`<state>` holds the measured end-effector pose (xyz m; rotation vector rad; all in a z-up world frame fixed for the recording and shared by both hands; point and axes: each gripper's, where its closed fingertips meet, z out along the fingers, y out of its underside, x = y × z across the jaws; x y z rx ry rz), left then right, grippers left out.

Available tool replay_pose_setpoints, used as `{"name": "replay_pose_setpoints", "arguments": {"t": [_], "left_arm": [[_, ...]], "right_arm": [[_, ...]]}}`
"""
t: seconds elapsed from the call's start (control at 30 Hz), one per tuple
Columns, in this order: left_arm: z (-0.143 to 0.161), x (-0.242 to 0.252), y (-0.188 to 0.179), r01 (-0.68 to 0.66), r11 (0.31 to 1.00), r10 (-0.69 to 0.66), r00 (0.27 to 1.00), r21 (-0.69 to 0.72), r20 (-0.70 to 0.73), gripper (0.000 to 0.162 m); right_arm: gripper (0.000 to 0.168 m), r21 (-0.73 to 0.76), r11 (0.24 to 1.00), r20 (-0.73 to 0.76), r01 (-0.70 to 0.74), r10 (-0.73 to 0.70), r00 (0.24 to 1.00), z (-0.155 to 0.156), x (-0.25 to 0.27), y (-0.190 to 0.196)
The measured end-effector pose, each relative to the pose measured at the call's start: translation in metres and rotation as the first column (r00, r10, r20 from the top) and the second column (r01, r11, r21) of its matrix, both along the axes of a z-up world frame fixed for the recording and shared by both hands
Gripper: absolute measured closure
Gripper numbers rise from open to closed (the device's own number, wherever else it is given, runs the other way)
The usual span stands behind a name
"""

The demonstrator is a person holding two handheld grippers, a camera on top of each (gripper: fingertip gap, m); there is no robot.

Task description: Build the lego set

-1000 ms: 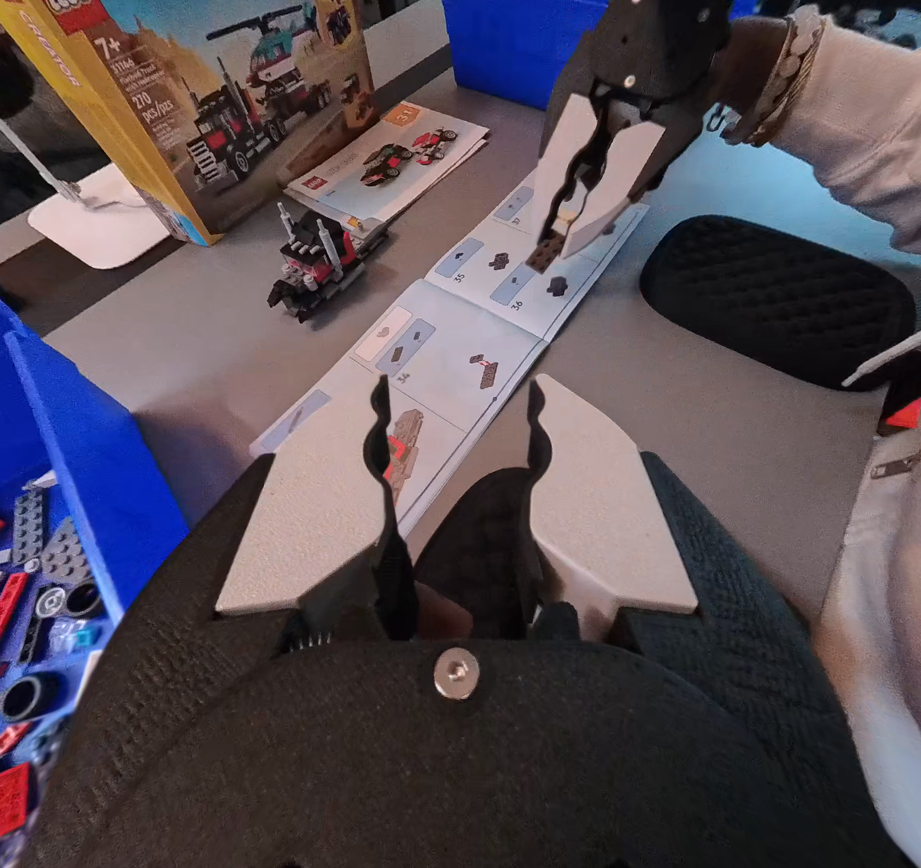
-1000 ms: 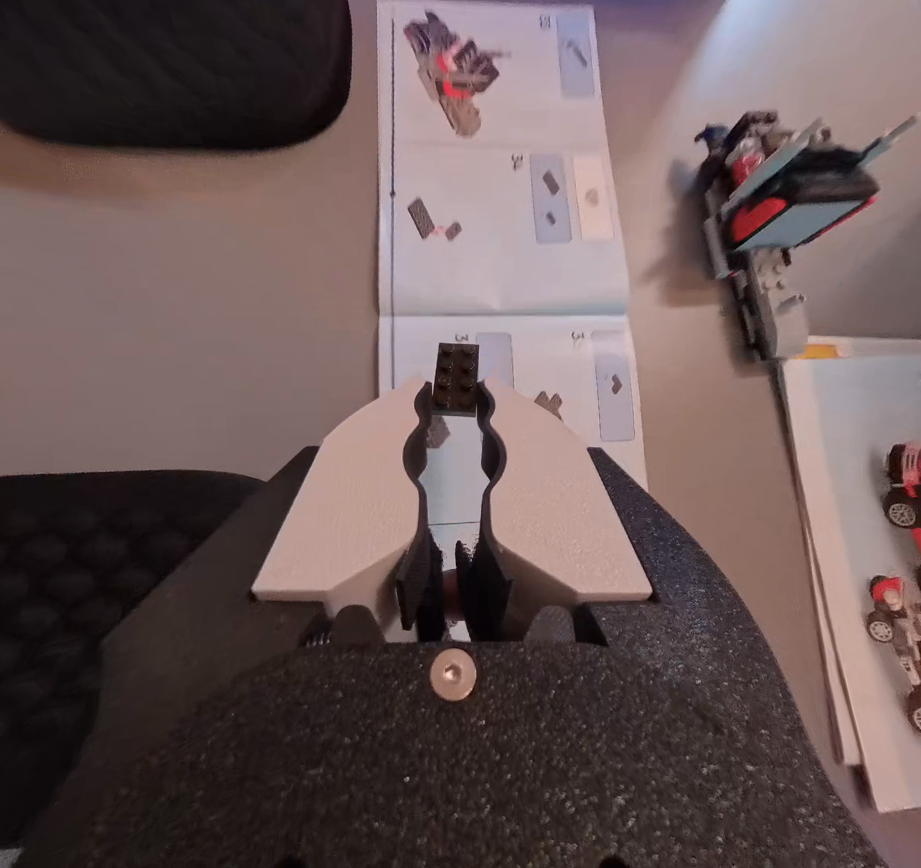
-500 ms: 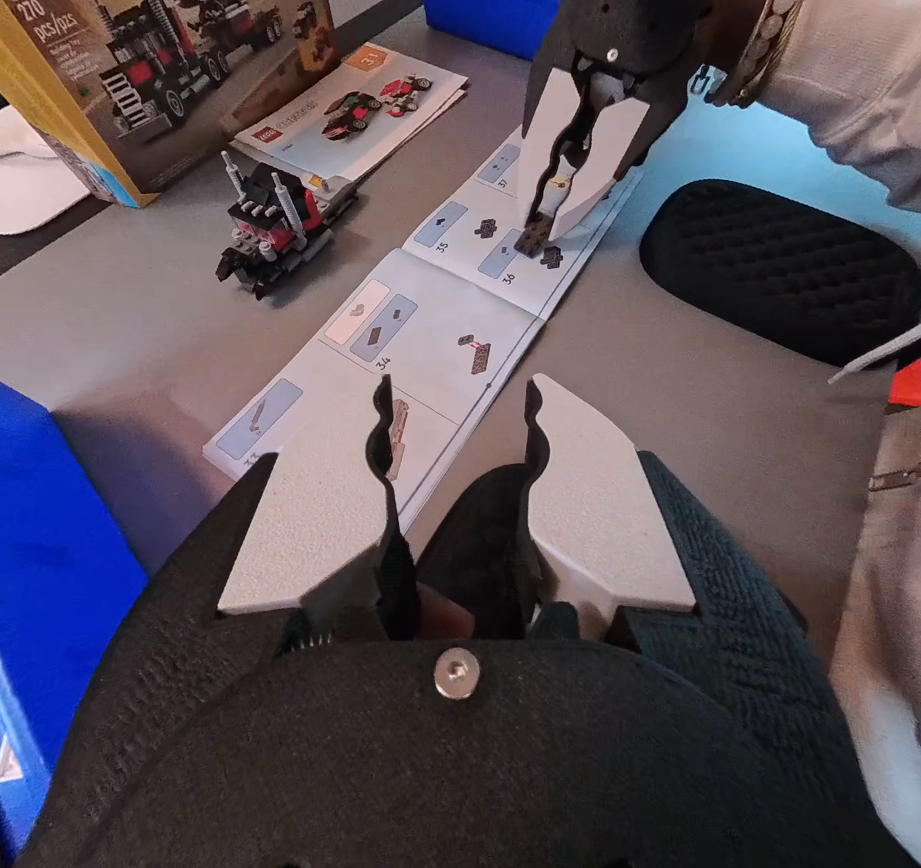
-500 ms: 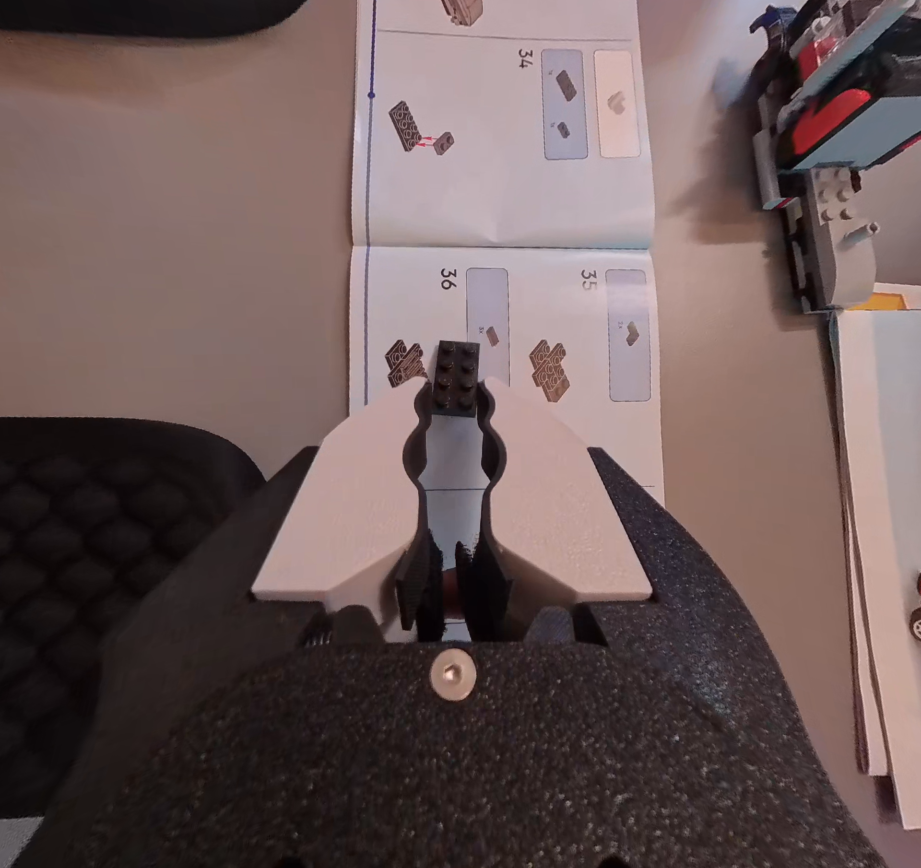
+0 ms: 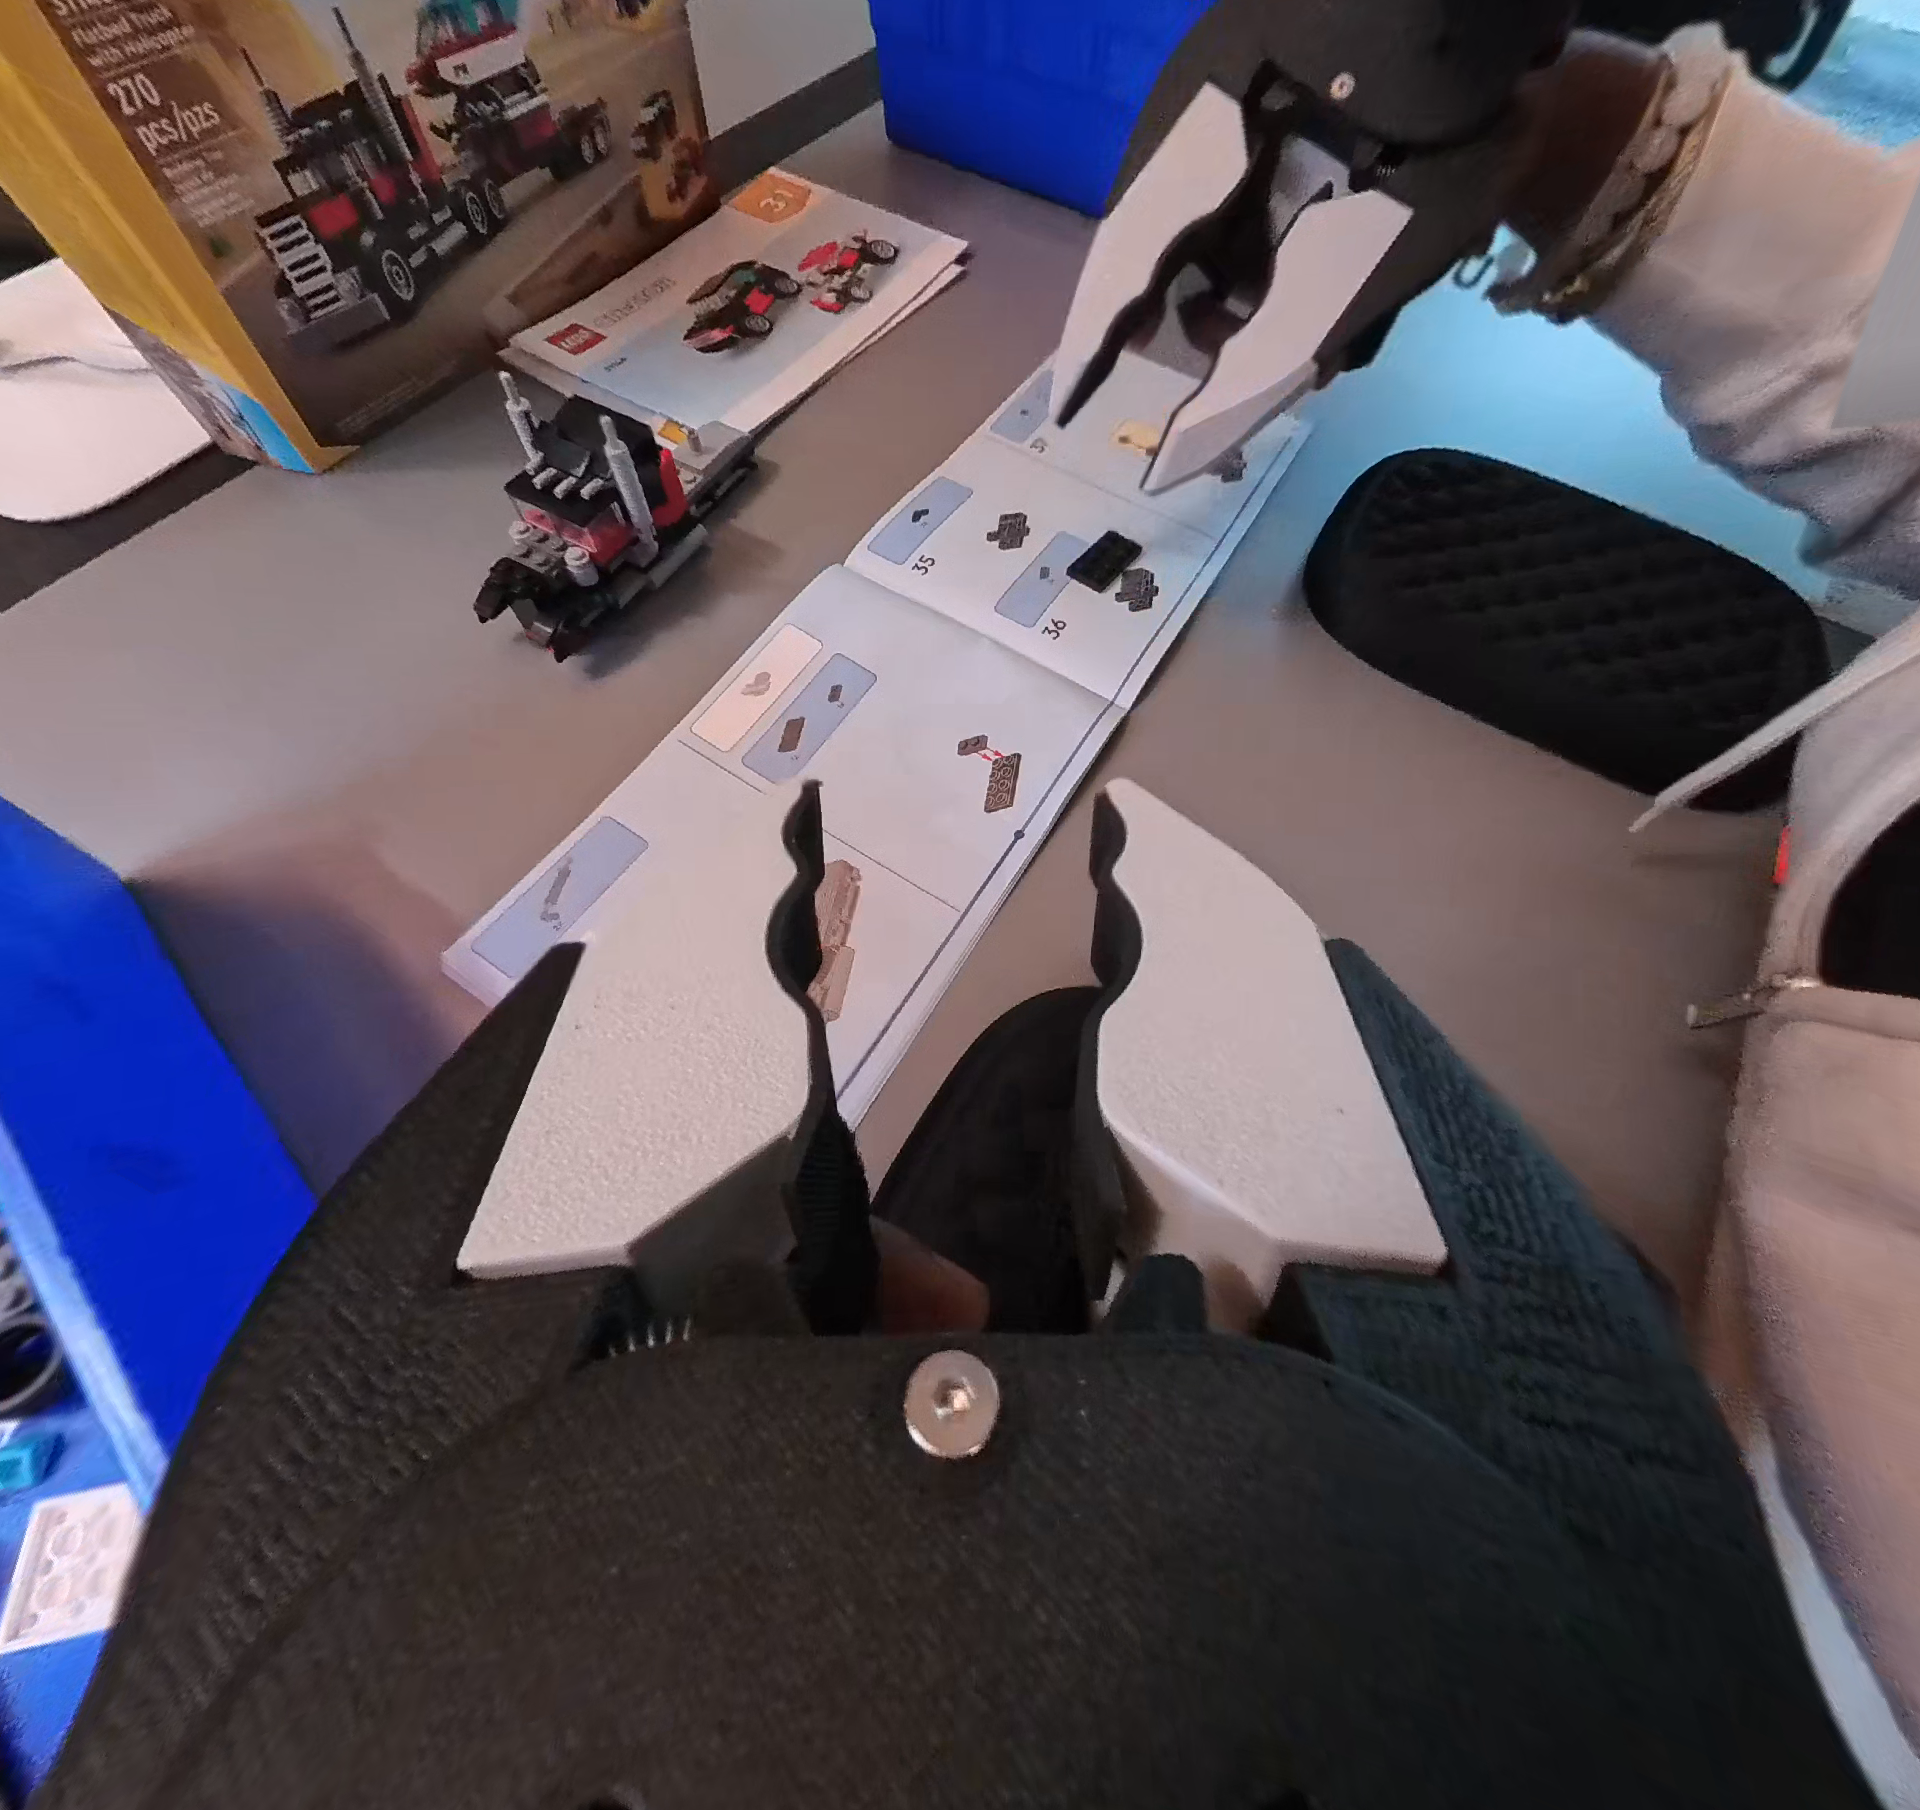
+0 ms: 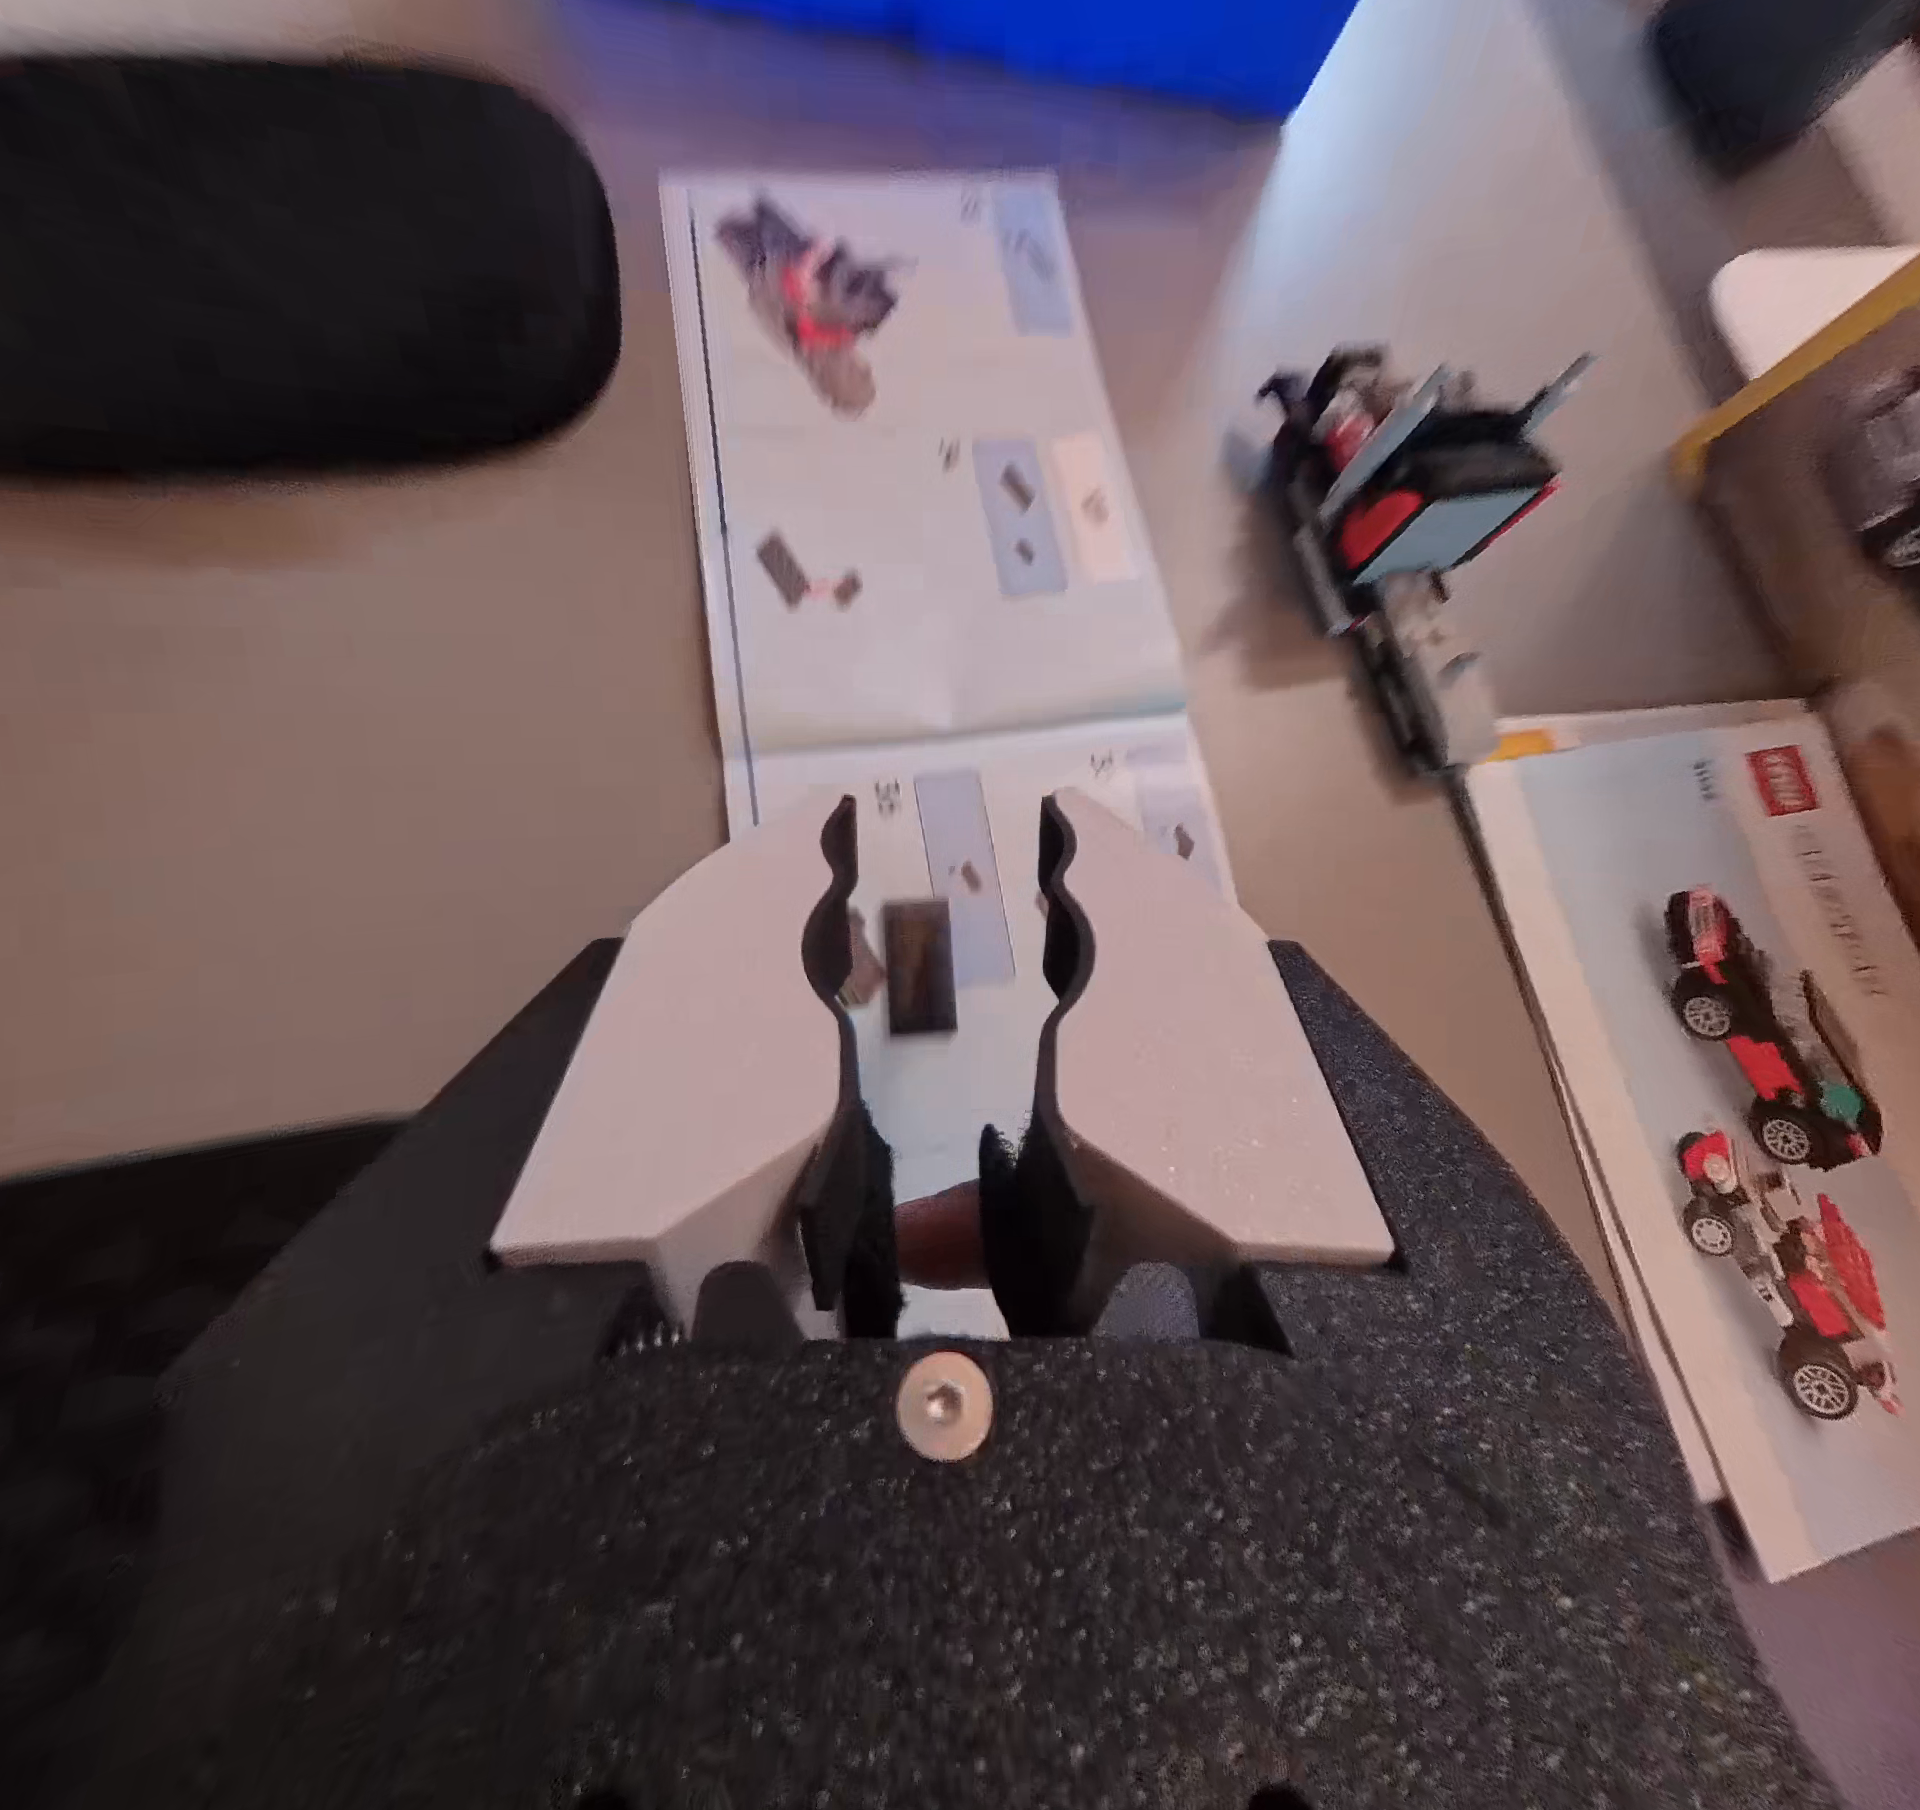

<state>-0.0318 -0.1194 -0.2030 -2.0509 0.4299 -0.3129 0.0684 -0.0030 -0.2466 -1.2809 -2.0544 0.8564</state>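
Observation:
A small black plate (image 5: 1103, 557) lies on the open instruction booklet (image 5: 914, 721), apart from both grippers. In the right wrist view the plate (image 6: 918, 966) shows between and below my right gripper's open jaws. My right gripper (image 6: 945, 804) is open and empty; in the left wrist view it (image 5: 1107, 451) hovers just behind the plate. My left gripper (image 5: 951, 804) is open and empty over the near end of the booklet. The part-built black and red truck (image 5: 597, 524) stands on the grey table left of the booklet.
The set's box (image 5: 343, 150) stands at the back left with a second booklet (image 5: 748, 306) in front of it. Blue bins stand at the back (image 5: 1018, 15) and at the near left (image 5: 114, 1064). A black pad (image 5: 1558, 617) lies right of the booklet. A person's sleeve (image 5: 1787, 233) is at right. The left gripper's tips are roughly 15 cm from the right gripper's. The small black plate (image 5: 1103, 557) lies some 5 cm from my right tips, 20 cm from my left tips. My right wrist view (image 6: 918, 953) looks at it from another angle.
My right gripper has opened and let go of the black plate, which now lies on the booklet; the gripper has lifted and drawn back. My left gripper stays open.

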Motion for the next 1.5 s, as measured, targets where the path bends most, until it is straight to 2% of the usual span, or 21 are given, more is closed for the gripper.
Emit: {"name": "replay_pose_setpoints", "arguments": {"t": [0.13,0.27,0.4,0.47,0.53,0.6,0.67,0.73,0.77,0.9,0.97,1.03,1.07,1.13,1.23,1.3,1.43,1.5], "left_arm": [[0.025,-0.008,-0.007,-0.004,0.999,0.002,0.999,0.048,0.039,0.113],[0.039,-0.026,-0.021,0.001,0.999,-0.003,0.999,0.048,0.036,0.113],[0.046,-0.098,-0.05,-0.2,0.98,0.201,0.972,0.023,-0.12,0.116],[0.03,-0.129,-0.075,-0.292,0.953,0.266,0.933,-0.079,-0.242,0.116],[0.007,-0.144,-0.097,-0.342,0.917,0.263,0.905,-0.205,-0.334,0.116],[-0.011,-0.138,-0.107,-0.313,0.908,0.219,0.921,-0.279,-0.321,0.128],[-0.024,-0.126,-0.114,-0.265,0.904,0.167,0.941,-0.336,-0.295,0.132],[-0.031,-0.102,-0.119,-0.154,0.915,0.075,0.973,-0.372,-0.218,0.132],[-0.033,-0.089,-0.12,-0.099,0.919,0.035,0.984,-0.381,-0.174,0.124],[-0.035,-0.063,-0.107,-0.034,0.944,-0.004,0.993,-0.329,-0.114,0.121],[-0.031,-0.038,-0.103,0.076,0.954,-0.085,0.996,-0.289,-0.019,0.129],[-0.025,-0.011,-0.101,0.187,0.949,-0.173,0.982,-0.252,0.079,0.128],[-0.027,-0.009,-0.103,0.192,0.944,-0.181,0.981,-0.267,0.063,0.129],[-0.028,-0.025,-0.104,0.112,0.954,-0.129,0.991,-0.277,-0.044,0.129],[-0.018,-0.071,-0.098,-0.111,0.97,0.075,0.983,-0.217,-0.169,0.129],[-0.022,-0.093,-0.103,-0.189,0.953,0.137,0.966,-0.237,-0.219,0.125],[-0.04,-0.125,-0.125,-0.224,0.933,0.094,0.907,-0.28,-0.411,0.115],[-0.047,-0.124,-0.127,-0.174,0.94,0.041,0.912,-0.295,-0.407,0.116]], "right_arm": [[0.134,-0.13,0.988,-0.18,0.077,-0.1,0.979,0.028,-0.012,-0.017],[0.136,-0.215,0.967,-0.29,0.138,-0.198,0.936,0.026,-0.018,-0.013],[0.14,-0.285,0.947,-0.335,0.147,-0.242,0.911,0.024,-0.016,-0.008],[0.14,-0.313,0.939,-0.322,0.141,-0.245,0.915,0.021,-0.015,-0.007],[0.14,-0.319,0.937,-0.317,0.141,-0.246,0.916,0.019,-0.014,-0.006],[0.141,-0.311,0.938,-0.319,0.154,-0.255,0.913,0.018,-0.014,-0.003],[0.141,-0.311,0.935,-0.31,0.172,-0.271,0.911,0.017,-0.014,0.001],[0.141,-0.311,0.933,-0.306,0.183,-0.28,0.91,0.017,-0.013,0.004],[0.141,-0.31,0.932,-0.305,0.189,-0.285,0.909,0.017,-0.013,0.005],[0.141,-0.299,0.931,-0.29,0.21,-0.298,0.91,0.013,-0.012,0.008],[0.141,-0.299,0.93,-0.286,0.214,-0.301,0.91,0.013,-0.012,0.01],[0.141,-0.294,0.93,-0.288,0.22,-0.306,0.908,0.014,-0.011,0.011],[0.141,-0.294,0.93,-0.29,0.222,-0.308,0.906,0.015,-0.011,0.012],[0.142,-0.302,0.927,-0.299,0.223,-0.314,0.901,0.017,-0.01,0.013],[0.142,-0.319,0.921,-0.3,0.221,-0.32,0.899,0.017,-0.009,0.014],[0.142,-0.318,0.923,-0.294,0.218,-0.315,0.903,0.015,-0.009,0.014],[0.142,-0.318,0.923,-0.303,0.218,-0.316,0.899,0.014,-0.008,0.018],[0.142,-0.35,0.912,-0.31,0.215,-0.329,0.892,0.016,-0.008,0.021]]}}
